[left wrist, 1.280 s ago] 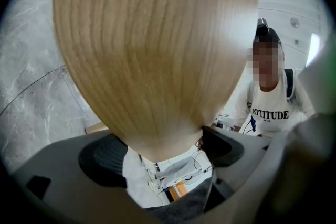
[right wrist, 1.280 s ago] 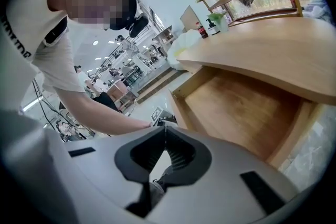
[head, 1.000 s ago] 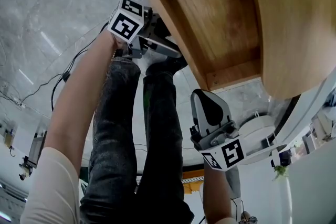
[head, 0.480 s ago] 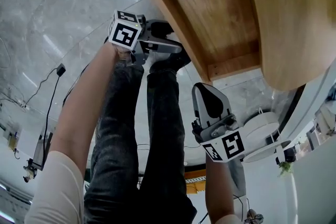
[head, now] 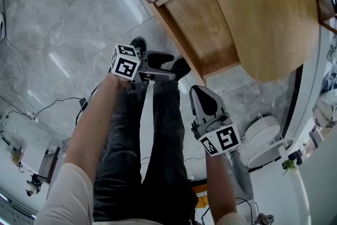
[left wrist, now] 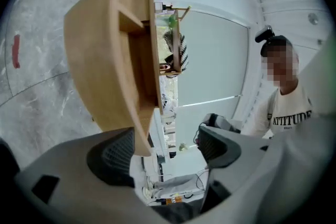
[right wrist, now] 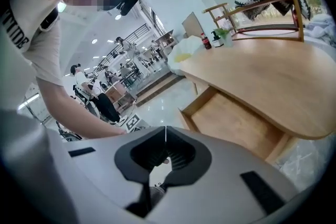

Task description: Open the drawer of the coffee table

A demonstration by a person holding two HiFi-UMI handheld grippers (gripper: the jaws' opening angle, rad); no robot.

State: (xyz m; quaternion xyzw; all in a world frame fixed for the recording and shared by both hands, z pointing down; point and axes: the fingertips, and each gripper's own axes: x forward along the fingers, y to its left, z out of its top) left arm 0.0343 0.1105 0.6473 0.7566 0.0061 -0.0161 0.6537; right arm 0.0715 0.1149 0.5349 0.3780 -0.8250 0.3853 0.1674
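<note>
The wooden coffee table (head: 263, 8) fills the upper right of the head view. Its drawer (head: 202, 29) stands pulled out toward the left, empty inside. My left gripper (head: 167, 66) hovers just below the drawer's front edge, apart from it. Its jaws have just been closing a little but stand wide apart with nothing between them. In the left gripper view the left gripper (left wrist: 165, 147) faces the table (left wrist: 94, 71) edge-on from a distance. My right gripper (head: 202, 95) hangs lower in the head view, its tips together and empty. In the right gripper view the right gripper (right wrist: 166, 136) looks toward the open drawer (right wrist: 236, 118).
The person's legs in dark jeans (head: 152, 150) and black shoes (head: 179, 66) stand on the grey marble floor below the drawer. A white round appliance (head: 263, 134) sits at the lower right. Cables (head: 58, 100) trail at the left. Bottles (right wrist: 207, 39) and a wooden chair (right wrist: 262, 2) lie beyond the table.
Both grippers have lifted away from the floor. The left gripper has come off the drawer's front edge and now hangs apart from it. The drawer stays pulled out.
</note>
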